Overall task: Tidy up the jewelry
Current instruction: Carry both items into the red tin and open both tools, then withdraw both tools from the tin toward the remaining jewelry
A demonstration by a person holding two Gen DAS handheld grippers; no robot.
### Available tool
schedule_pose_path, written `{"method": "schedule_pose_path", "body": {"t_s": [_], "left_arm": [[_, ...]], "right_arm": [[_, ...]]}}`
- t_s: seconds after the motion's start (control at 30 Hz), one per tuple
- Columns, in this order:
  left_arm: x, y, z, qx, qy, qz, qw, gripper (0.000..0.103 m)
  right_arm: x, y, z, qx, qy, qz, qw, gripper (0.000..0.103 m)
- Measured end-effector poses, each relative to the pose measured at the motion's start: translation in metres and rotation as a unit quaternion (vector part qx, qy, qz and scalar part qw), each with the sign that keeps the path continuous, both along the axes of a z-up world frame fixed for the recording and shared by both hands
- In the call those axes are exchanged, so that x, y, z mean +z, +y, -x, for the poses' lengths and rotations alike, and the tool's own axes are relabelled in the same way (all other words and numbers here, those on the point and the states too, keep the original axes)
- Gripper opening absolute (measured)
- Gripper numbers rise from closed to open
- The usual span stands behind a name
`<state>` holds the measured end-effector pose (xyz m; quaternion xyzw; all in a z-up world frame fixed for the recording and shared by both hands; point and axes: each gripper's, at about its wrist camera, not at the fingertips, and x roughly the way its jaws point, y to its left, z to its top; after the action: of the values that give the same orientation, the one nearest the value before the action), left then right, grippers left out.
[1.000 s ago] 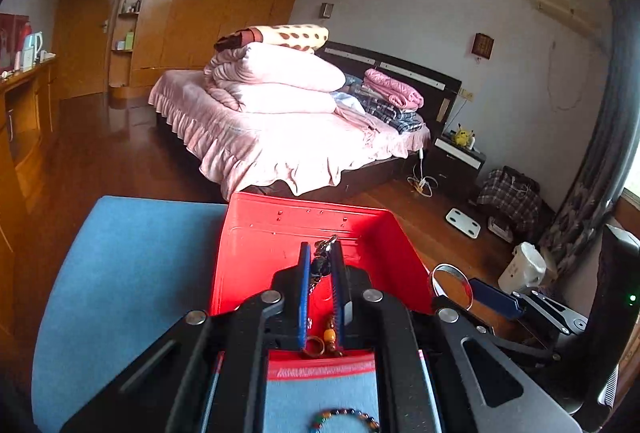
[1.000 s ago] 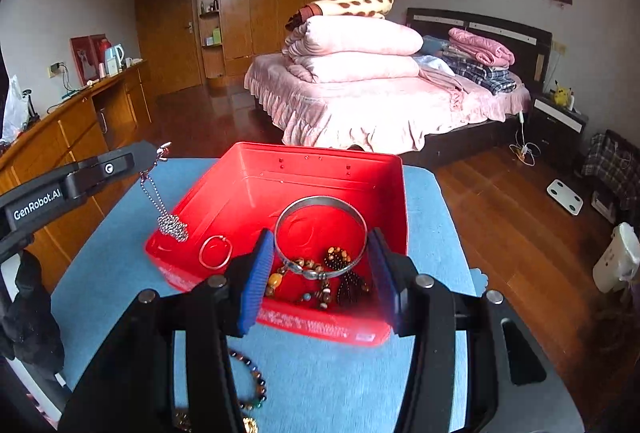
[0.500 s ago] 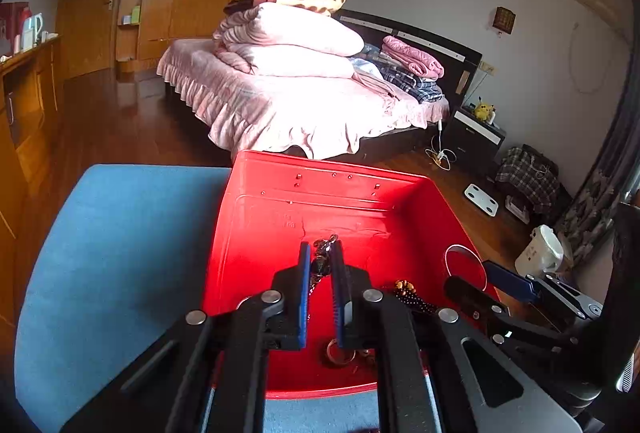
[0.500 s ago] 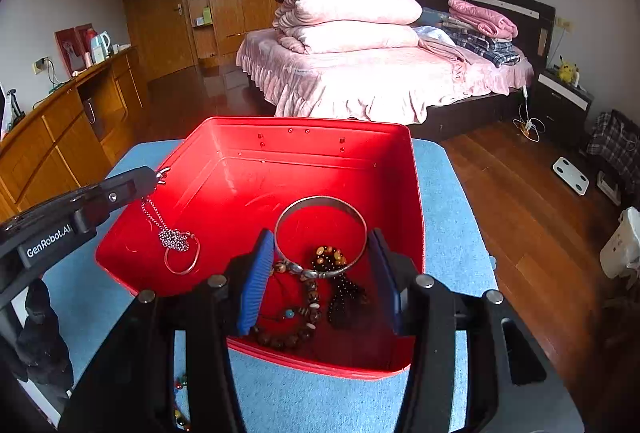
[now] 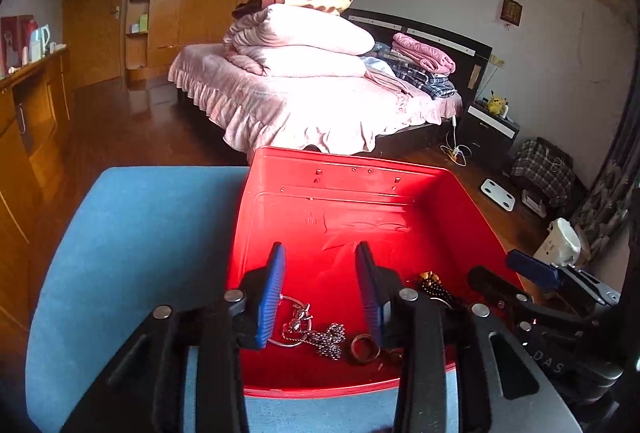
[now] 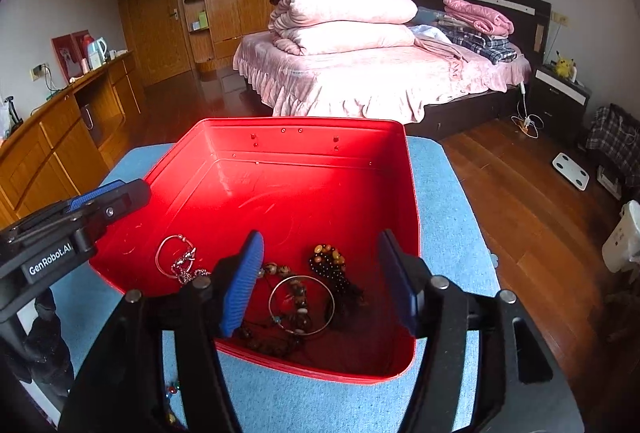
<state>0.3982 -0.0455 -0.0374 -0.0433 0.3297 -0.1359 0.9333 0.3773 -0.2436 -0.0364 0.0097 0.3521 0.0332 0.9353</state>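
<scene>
A red box (image 5: 360,209) (image 6: 304,169) stands on a blue cloth. In the left wrist view my left gripper (image 5: 320,285) is open above its near left part, over a silver chain necklace (image 5: 320,337) with a thin ring and a brown ring (image 5: 365,349) on the box floor. In the right wrist view my right gripper (image 6: 320,281) is open and empty above a silver bangle (image 6: 301,305), dark bead bracelets (image 6: 334,265) and the necklace (image 6: 180,263).
The blue cloth (image 6: 444,201) covers the table under the box. A few beads (image 6: 170,391) lie on it near the front edge. A bed (image 6: 360,73) stands behind, a wooden cabinet (image 6: 52,145) to the left.
My left gripper opened and let the necklace fall into the box. My right gripper opened wider and the silver bangle now lies in the box. Both moved forward over the box.
</scene>
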Motion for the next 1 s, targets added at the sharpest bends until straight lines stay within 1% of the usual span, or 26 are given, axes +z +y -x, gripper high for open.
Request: {"method": "schedule_pose_path", "body": {"t_s": [0.1,0.17,0.23,0.27,0.3,0.33,0.37,0.4,0.47,0.5,0.6,0.7,0.8,0.93,1.0], "left_arm": [[0.0,0.002,0.004,0.0,-0.003,-0.004,1.0,0.04],[0.0,0.004,0.008,0.001,-0.006,-0.009,0.9999,0.046],[0.001,0.005,0.013,0.005,-0.013,-0.019,0.9997,0.054],[0.002,0.006,0.016,0.006,-0.016,-0.021,0.9996,0.056],[0.002,0.007,0.019,0.006,-0.018,-0.021,0.9996,0.062],[0.003,0.009,0.022,0.007,-0.021,-0.022,0.9995,0.066],[0.004,0.01,0.026,0.007,-0.025,-0.023,0.9994,0.067],[0.005,0.01,0.03,0.008,-0.029,-0.025,0.9992,0.069],[0.007,0.013,0.04,0.008,-0.04,-0.029,0.9987,0.078],[0.008,0.014,0.046,0.009,-0.048,-0.03,0.9984,0.083],[0.012,0.017,0.06,0.008,-0.064,-0.032,0.9974,0.09],[0.017,0.021,0.077,0.006,-0.076,-0.029,0.9967,0.092],[0.02,0.024,0.095,0.007,-0.086,-0.031,0.9958,0.095],[0.021,0.027,0.116,0.006,-0.097,-0.037,0.9946,0.097],[0.022,0.03,0.125,0.007,-0.096,-0.032,0.9948,0.097]], "right_arm": [[0.002,-0.001,0.003,0.0,-0.003,-0.002,1.0,0.062],[0.004,-0.002,0.007,0.0,-0.006,-0.003,1.0,0.065],[0.007,-0.003,0.013,-0.002,-0.013,-0.003,1.0,0.069],[0.008,-0.003,0.016,-0.002,-0.015,-0.003,1.0,0.072],[0.01,-0.004,0.019,-0.003,-0.018,-0.003,1.0,0.074],[0.011,-0.004,0.023,-0.004,-0.022,-0.003,1.0,0.076],[0.012,-0.004,0.026,-0.005,-0.024,-0.004,1.0,0.078],[0.014,-0.005,0.03,-0.004,-0.027,-0.005,1.0,0.082],[0.017,-0.006,0.039,-0.006,-0.036,-0.006,0.999,0.088],[0.018,-0.006,0.045,-0.008,-0.041,-0.006,0.999,0.089],[0.021,-0.007,0.06,-0.009,-0.054,-0.011,0.998,0.093],[0.022,-0.01,0.075,-0.012,-0.064,-0.015,0.998,0.095],[0.021,-0.011,0.092,-0.014,-0.069,-0.013,0.997,0.097],[0.015,-0.007,0.111,-0.011,-0.065,-0.013,0.998,0.098],[0.013,-0.006,0.12,-0.011,-0.063,-0.01,0.998,0.098]]}}
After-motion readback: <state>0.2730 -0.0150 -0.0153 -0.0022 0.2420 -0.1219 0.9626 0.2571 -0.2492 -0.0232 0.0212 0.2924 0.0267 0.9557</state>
